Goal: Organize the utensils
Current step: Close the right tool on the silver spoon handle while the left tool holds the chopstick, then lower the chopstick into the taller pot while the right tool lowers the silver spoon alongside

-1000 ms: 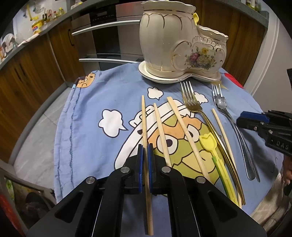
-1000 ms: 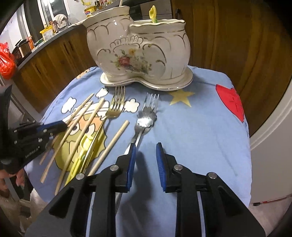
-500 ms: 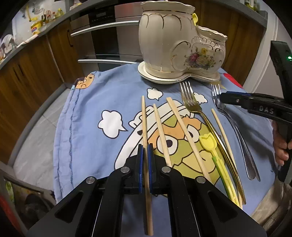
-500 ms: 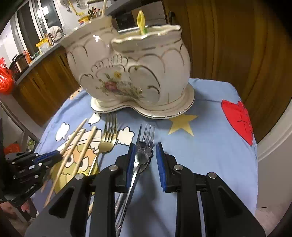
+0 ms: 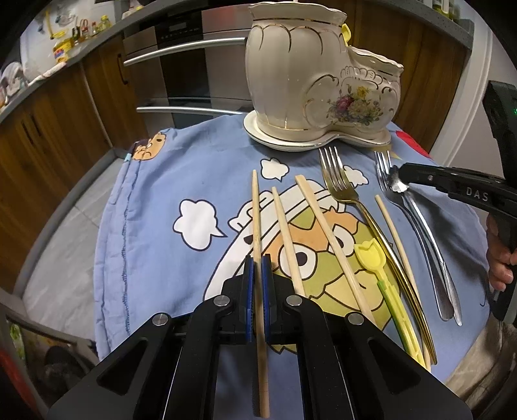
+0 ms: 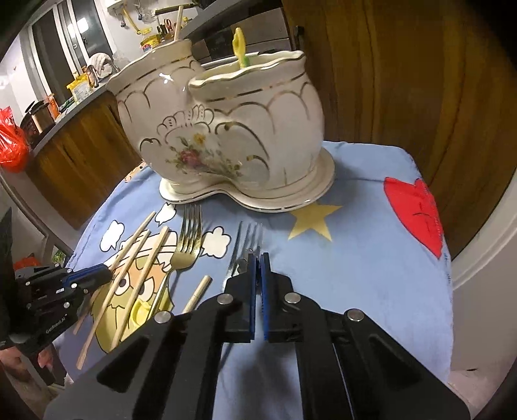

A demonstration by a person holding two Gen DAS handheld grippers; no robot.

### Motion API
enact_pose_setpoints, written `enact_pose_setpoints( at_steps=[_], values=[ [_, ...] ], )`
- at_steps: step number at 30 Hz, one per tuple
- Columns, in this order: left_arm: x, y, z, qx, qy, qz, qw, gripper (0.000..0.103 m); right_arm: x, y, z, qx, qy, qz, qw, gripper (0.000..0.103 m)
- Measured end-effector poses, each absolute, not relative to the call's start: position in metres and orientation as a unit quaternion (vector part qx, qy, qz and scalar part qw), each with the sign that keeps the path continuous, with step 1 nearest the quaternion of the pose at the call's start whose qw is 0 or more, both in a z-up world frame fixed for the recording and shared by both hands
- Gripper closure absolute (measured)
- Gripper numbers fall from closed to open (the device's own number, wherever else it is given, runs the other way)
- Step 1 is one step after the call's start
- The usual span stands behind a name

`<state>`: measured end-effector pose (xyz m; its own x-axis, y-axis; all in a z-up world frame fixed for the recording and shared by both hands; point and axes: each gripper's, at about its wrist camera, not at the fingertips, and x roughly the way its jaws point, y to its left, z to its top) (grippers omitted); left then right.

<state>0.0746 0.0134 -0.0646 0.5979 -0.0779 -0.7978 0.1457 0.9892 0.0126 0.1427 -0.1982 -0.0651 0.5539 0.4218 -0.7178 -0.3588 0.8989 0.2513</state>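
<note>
A cream boot-shaped ceramic holder [image 5: 310, 93] [image 6: 226, 129] stands at the back of the blue cartoon cloth [image 5: 161, 200]. My left gripper [image 5: 257, 268] is shut on a wooden chopstick [image 5: 256, 210] that lies on the cloth. My right gripper [image 6: 257, 258] [image 5: 400, 176] is shut on the neck of a silver fork [image 5: 420, 232] [image 6: 245, 236]. Further chopsticks [image 5: 329, 232], a gold fork [image 5: 342, 190], and a yellow plastic pick [image 5: 381, 278] lie between them. The holder has a chopstick [image 6: 177, 19] and a yellow utensil [image 6: 240, 45] in it.
Wooden cabinets [image 5: 58, 106] and an oven with steel handles [image 5: 184, 48] stand behind the table. A wooden door [image 6: 404, 74] is close behind the holder. The cloth's right edge [image 6: 449, 258] drops off beside a white frame.
My right gripper moved forward over the silver fork and closed on its neck. My left gripper stayed shut on the chopstick without moving.
</note>
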Motion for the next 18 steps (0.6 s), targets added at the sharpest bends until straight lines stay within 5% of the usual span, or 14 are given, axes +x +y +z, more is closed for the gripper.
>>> enact_pose_setpoints(
  at_steps=[18],
  values=[
    [0.053, 0.027, -0.023, 0.008, 0.341, -0.076, 0.937, 0.098, 0.083, -0.219, 0.007, 0.009, 0.263, 0.241, 0.934, 0.101]
  ],
)
